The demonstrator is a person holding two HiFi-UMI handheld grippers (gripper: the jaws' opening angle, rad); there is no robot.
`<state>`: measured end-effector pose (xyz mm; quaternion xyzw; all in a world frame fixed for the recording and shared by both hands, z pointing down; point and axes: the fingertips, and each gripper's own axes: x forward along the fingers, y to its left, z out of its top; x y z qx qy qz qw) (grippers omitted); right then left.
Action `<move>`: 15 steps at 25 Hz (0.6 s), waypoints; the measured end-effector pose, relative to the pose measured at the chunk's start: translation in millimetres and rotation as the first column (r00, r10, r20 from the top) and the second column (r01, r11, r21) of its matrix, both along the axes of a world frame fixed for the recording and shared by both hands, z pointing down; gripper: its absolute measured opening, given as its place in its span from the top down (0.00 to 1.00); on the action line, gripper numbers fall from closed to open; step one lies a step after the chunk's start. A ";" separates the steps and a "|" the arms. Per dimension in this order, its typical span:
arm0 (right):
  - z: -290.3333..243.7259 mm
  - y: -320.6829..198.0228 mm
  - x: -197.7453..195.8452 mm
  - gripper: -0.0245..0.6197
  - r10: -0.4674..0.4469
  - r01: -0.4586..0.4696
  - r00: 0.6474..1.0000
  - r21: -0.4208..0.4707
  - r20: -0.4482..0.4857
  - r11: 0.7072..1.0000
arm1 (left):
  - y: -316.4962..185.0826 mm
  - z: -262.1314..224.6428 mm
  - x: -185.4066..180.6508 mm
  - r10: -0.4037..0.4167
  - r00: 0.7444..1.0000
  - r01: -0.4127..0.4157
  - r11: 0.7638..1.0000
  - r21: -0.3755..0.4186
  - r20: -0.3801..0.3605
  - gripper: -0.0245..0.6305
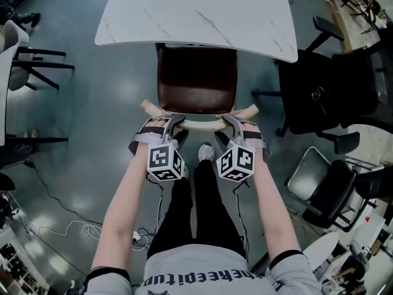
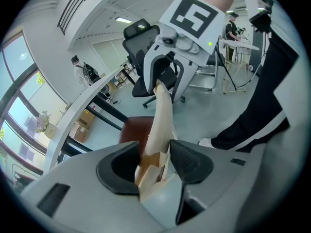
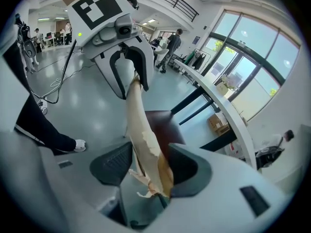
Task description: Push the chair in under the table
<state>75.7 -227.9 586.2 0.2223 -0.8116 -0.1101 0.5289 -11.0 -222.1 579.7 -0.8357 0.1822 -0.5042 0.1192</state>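
Observation:
A chair with a dark brown seat [image 1: 197, 82] and a curved cream backrest [image 1: 199, 124] stands with its front tucked under the white marble table [image 1: 196, 14]. My left gripper [image 1: 170, 123] is shut on the backrest's left part, and my right gripper [image 1: 227, 123] is shut on its right part. In the left gripper view the cream backrest [image 2: 163, 115] runs between the jaws of the left gripper [image 2: 154, 164] to the other gripper. In the right gripper view the peeling backrest [image 3: 138, 125] sits clamped in the right gripper [image 3: 148, 171], with the seat [image 3: 165, 125] beyond.
A black office chair [image 1: 328, 85] stands right of the table, with another black chair [image 1: 331, 192] at the lower right. Black chair legs [image 1: 37, 66] show at the left. Cables [image 1: 67, 217] lie on the grey floor. The person's legs and a shoe [image 1: 206, 153] stand behind the chair.

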 end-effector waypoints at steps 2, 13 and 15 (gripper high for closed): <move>-10.7 1.0 0.1 0.62 0.009 -0.009 1.000 0.027 0.027 1.000 | -0.7 -11.6 0.1 -0.010 0.999 0.011 1.000 0.025 -0.038 0.68; -73.5 16.7 -18.4 0.95 0.250 -0.222 0.894 -0.117 0.372 0.968 | 24.1 -62.9 2.3 -0.152 0.939 0.152 0.988 -0.024 -0.308 0.94; -89.4 20.3 -24.2 0.95 0.270 -0.242 0.862 -0.120 0.429 0.963 | 27.8 -76.4 4.4 -0.186 0.908 0.179 0.982 -0.055 -0.374 0.94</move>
